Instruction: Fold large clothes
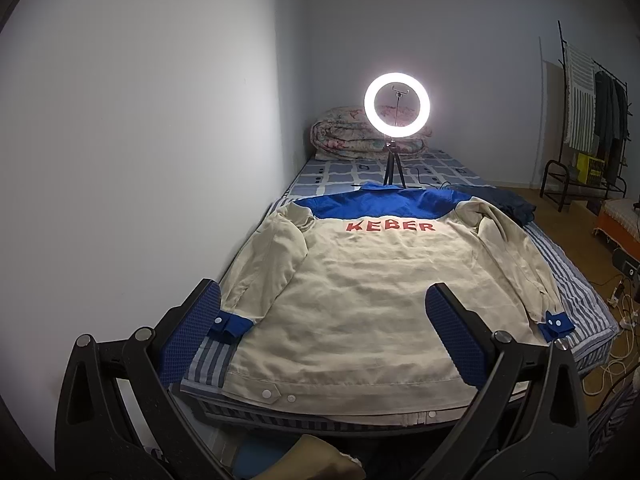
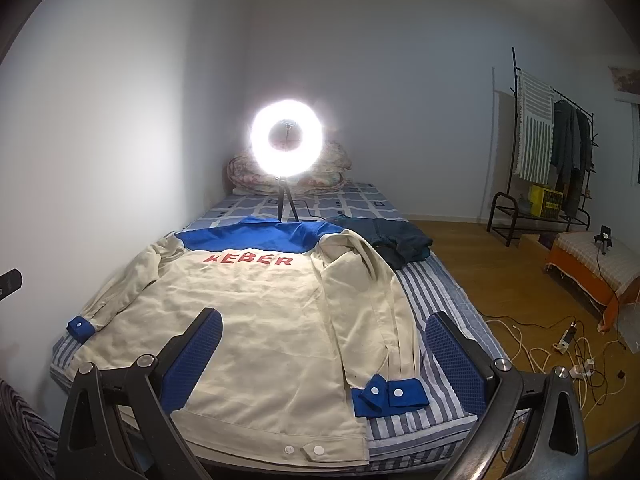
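Jacket flat on bed (back up); left gripper, right gripper hover above hem, fingers spread, empty.

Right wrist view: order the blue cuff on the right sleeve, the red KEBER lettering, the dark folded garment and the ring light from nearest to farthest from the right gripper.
1. Blue cuff, just ahead, between the open fingers of the right gripper.
2. Red KEBER lettering, mid-jacket, left of centre.
3. Dark folded garment, beyond the right shoulder.
4. Ring light, far end of the bed.
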